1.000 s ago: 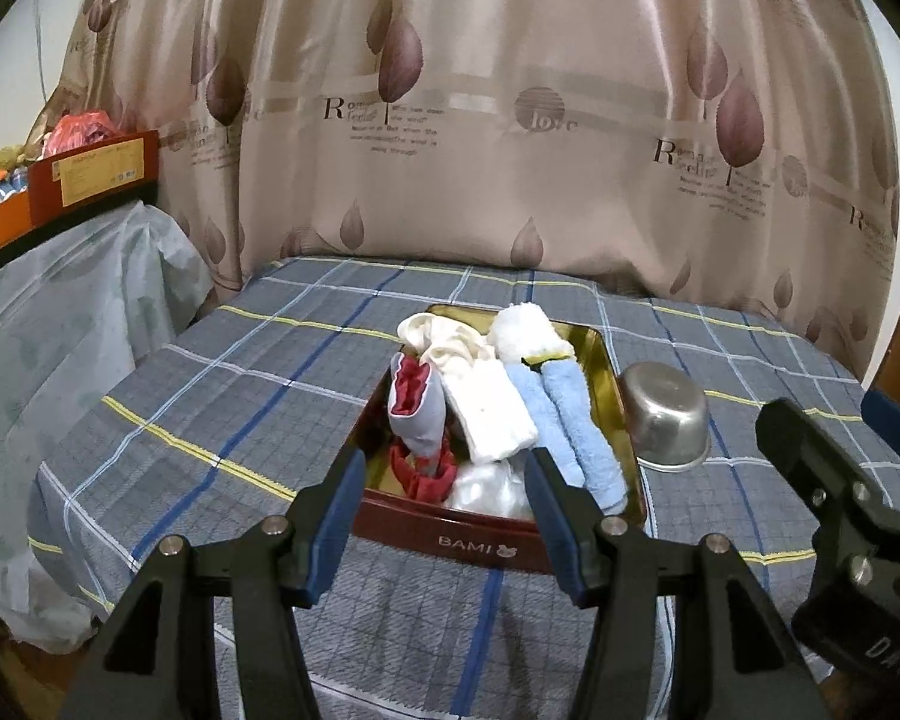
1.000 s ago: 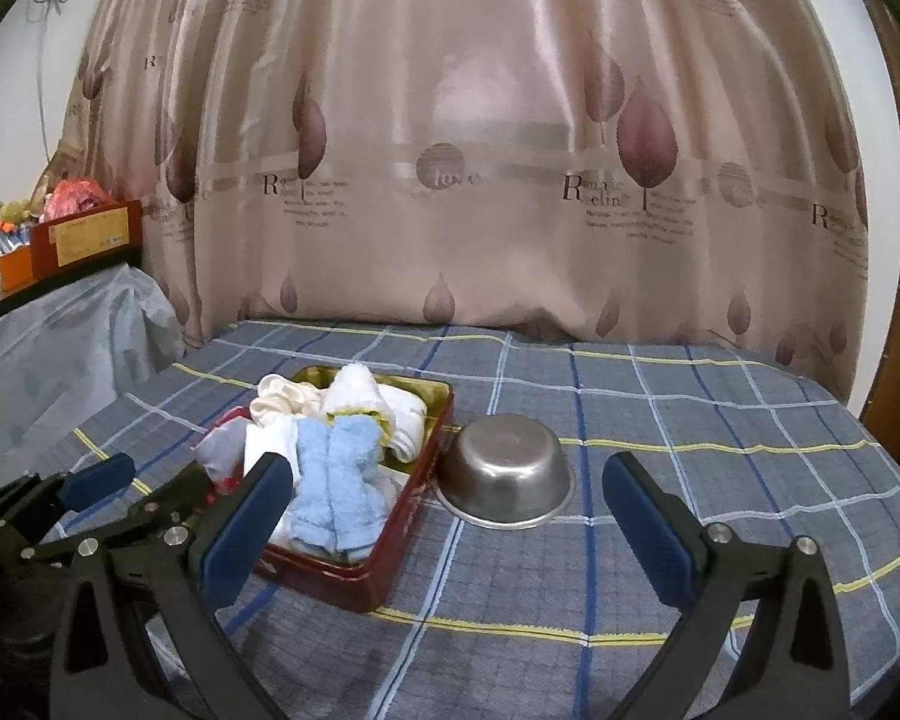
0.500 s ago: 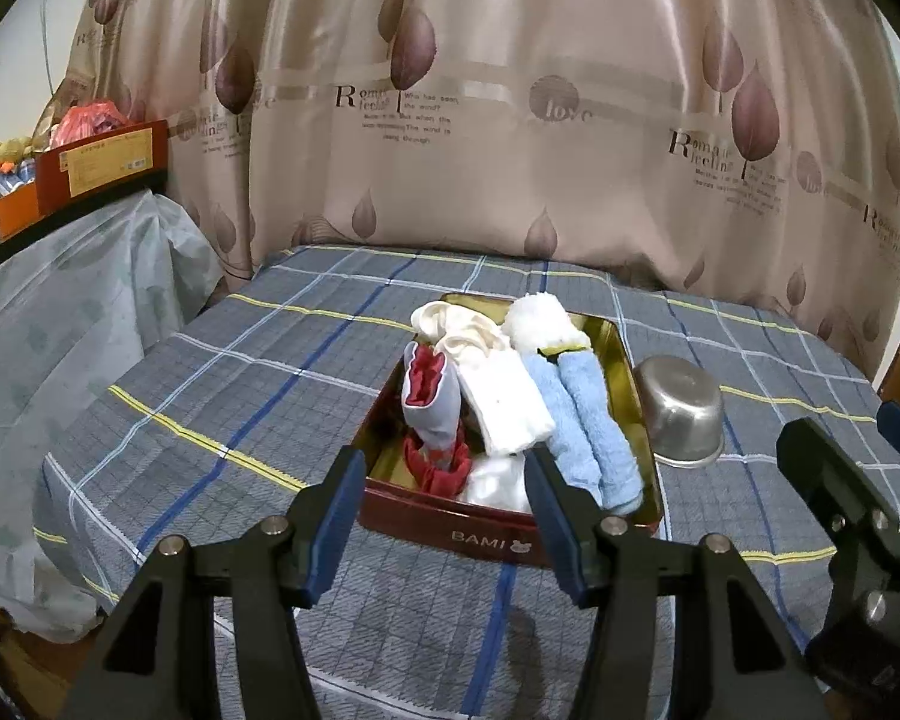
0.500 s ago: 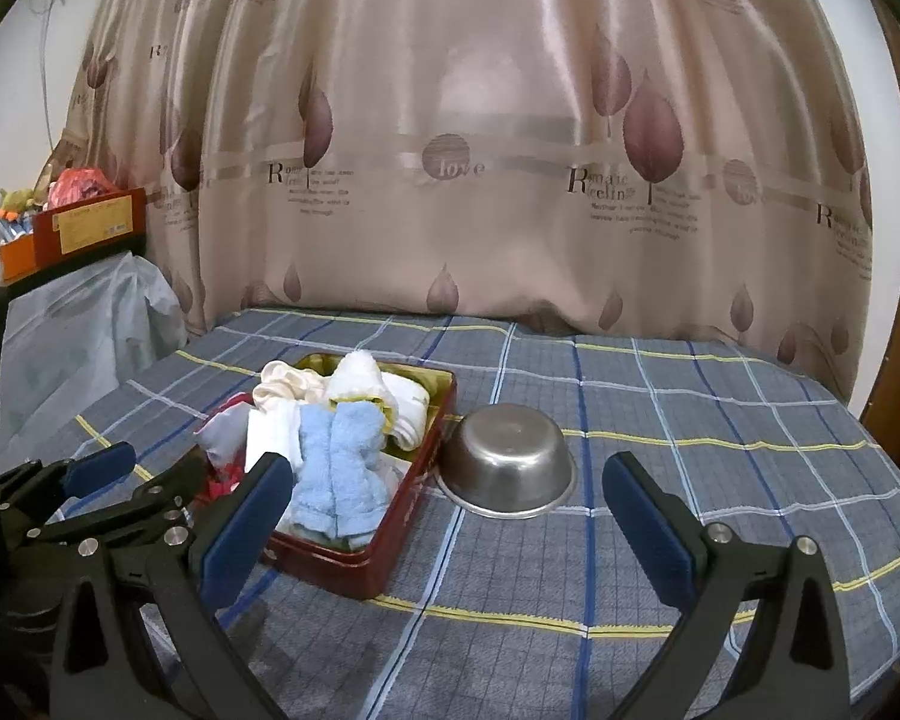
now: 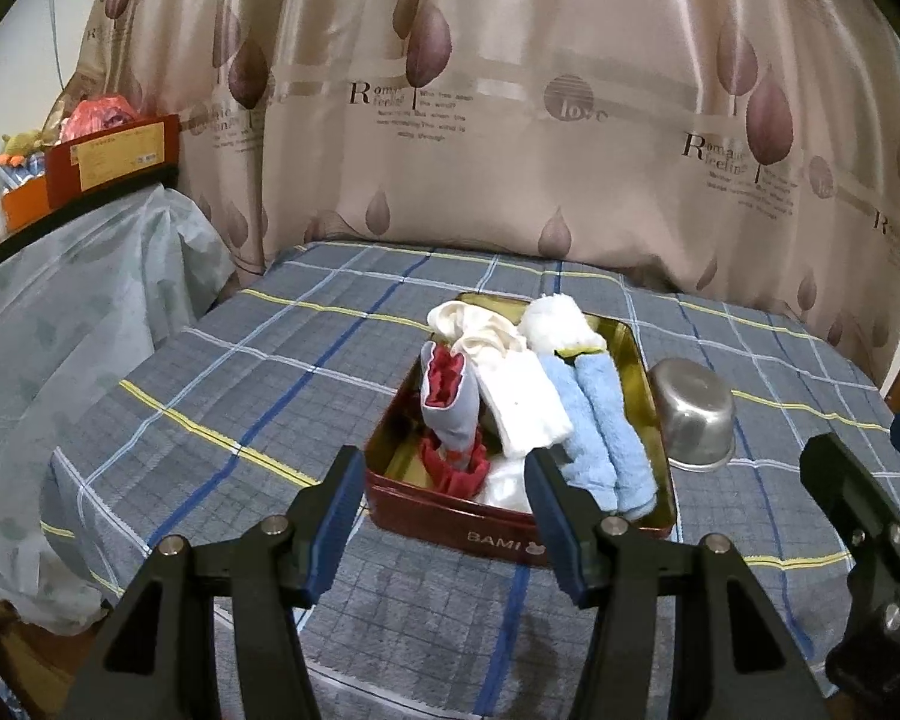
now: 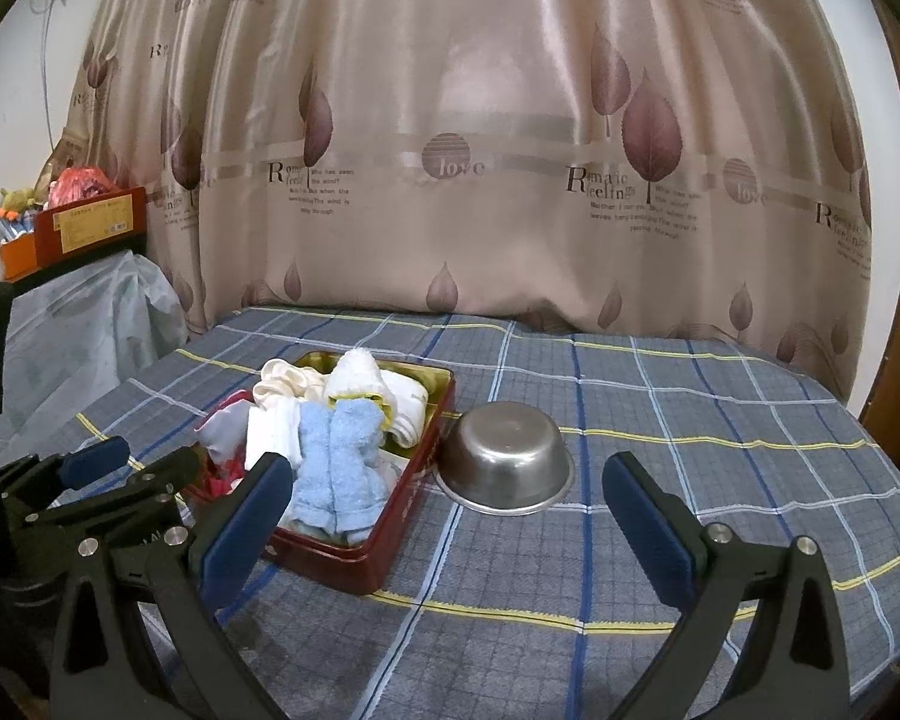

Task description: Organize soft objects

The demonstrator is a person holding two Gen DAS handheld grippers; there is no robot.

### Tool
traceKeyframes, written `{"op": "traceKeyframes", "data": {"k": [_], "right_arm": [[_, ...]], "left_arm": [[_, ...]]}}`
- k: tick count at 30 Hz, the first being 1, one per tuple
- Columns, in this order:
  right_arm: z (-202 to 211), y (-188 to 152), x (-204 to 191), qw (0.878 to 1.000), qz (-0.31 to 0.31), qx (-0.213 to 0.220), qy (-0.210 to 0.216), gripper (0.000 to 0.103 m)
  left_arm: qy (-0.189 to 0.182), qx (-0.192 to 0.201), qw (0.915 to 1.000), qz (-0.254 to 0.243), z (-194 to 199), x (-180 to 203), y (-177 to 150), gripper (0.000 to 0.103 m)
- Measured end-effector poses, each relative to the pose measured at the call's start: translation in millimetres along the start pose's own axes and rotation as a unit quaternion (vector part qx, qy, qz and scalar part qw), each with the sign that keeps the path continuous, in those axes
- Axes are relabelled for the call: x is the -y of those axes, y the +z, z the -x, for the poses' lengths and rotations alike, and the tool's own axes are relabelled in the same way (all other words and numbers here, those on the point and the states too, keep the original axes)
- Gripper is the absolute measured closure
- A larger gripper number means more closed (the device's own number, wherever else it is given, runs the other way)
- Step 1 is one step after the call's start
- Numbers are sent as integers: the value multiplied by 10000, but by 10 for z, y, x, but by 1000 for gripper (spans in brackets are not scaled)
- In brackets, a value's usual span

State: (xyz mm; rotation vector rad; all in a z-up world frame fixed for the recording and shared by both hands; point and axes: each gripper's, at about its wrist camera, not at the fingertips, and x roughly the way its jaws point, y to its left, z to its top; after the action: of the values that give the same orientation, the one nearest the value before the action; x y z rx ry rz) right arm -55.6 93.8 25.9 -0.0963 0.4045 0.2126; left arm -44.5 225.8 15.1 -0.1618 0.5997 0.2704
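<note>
Left wrist view, jaws: the left gripper (image 5: 444, 501) stands moderately wide with nothing between its blue-padded fingers (image 5: 333, 519).
Left wrist view, tin: the dark red rectangular metal tin with a gold interior (image 5: 629, 343) lies just ahead of the jaws, its near wall showing in the gap between them.
Left wrist view, contents: a grey sock with red lining (image 5: 450, 402) sits ahead of the left finger; a white folded cloth (image 5: 522, 399) is ahead of the gap; a pair of light blue terry rolls (image 5: 600, 426) reaches past the right finger; a fluffy white roll (image 5: 555, 321) and a cream bundle (image 5: 459, 321) lie at the far end.
Left wrist view, change: against the earlier frames the tin looks farther from the jaws and more of the grey plaid tablecloth (image 5: 270, 384) shows, so this gripper has backed away and risen.
Right wrist view, jaws: the right gripper (image 6: 447, 504) is spread wide and empty.
Right wrist view, bowl: an upturned stainless steel bowl (image 6: 507, 447) sits ahead of the gap, just beside the tin's right wall.
Right wrist view, tin: the tin lies ahead of the left finger.
Right wrist view, change: the scene has dropped lower and farther, a similar retreat.
Meaning: with every soft item inside the tin and both tools empty and withdrawing, the sorting looks finished or nearly so.
</note>
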Motion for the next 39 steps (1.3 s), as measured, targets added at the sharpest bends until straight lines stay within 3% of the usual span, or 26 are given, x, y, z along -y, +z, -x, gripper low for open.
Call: {"op": "traceKeyframes", "data": {"k": [17,39], "right_arm": [[67,-10,16,10000,25,41,-14,0],[74,-14,13,10000,32,38,-13,0]], "left_arm": [[202,-219,9995,-102,6,-9,45,46],[200,-281,9992,-206,6,9,48,46]]}}
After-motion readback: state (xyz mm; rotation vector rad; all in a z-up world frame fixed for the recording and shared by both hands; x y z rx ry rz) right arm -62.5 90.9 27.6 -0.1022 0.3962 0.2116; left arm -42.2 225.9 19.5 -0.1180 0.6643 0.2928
